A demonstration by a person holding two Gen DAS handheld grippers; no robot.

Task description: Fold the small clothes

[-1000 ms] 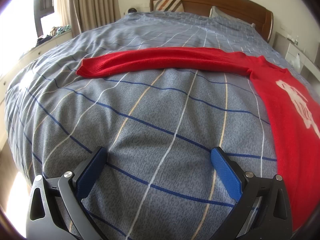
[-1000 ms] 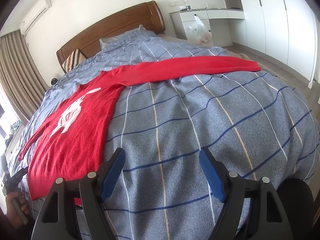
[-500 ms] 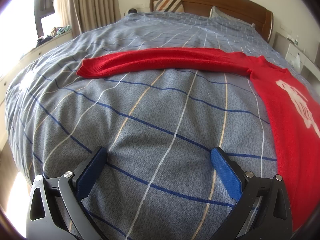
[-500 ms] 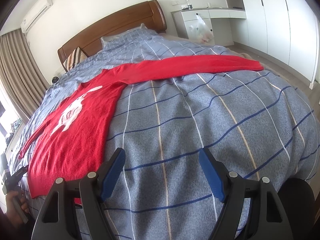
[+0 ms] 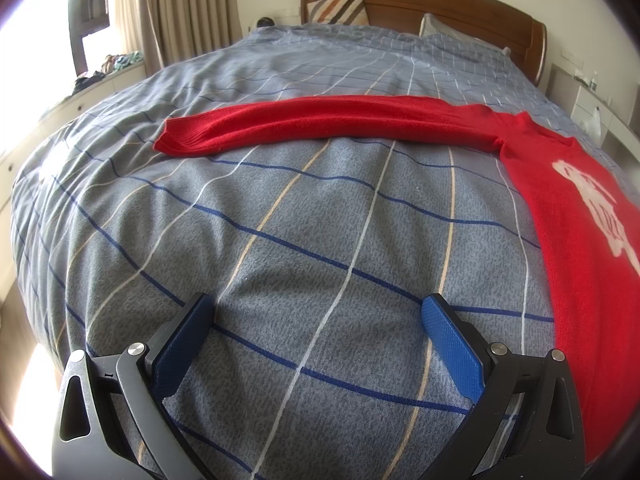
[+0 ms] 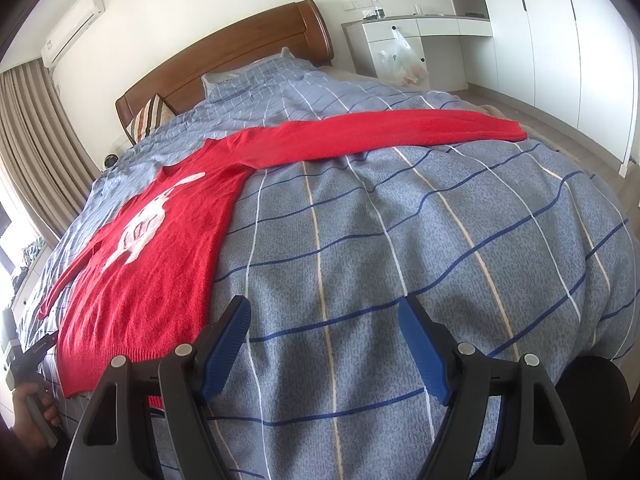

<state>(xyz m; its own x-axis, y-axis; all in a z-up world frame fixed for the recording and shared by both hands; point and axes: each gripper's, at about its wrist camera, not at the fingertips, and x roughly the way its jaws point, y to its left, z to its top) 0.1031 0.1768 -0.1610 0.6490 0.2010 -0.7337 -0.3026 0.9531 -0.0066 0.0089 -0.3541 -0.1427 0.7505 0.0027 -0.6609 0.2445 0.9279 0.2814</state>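
A red sweater (image 6: 160,256) with a white figure on its front lies flat on the bed, both sleeves spread out sideways. In the left wrist view its body (image 5: 580,240) is at the right and one sleeve (image 5: 320,124) stretches left across the bed. In the right wrist view the other sleeve (image 6: 400,134) stretches right. My left gripper (image 5: 316,312) is open and empty above bare duvet, short of the sleeve. My right gripper (image 6: 324,316) is open and empty above the duvet, just right of the sweater's hem.
The bed has a grey-blue checked duvet (image 5: 280,240), a wooden headboard (image 5: 440,4) and pillows (image 5: 340,8). Curtains and a window sill (image 5: 100,72) are at the left. A white desk with a plastic bag (image 6: 400,60) and wardrobes (image 6: 560,40) are at the right.
The right wrist view has shifted slightly, the sweater sitting a little lower in frame. The left gripper is almost still. Both grippers stay open.
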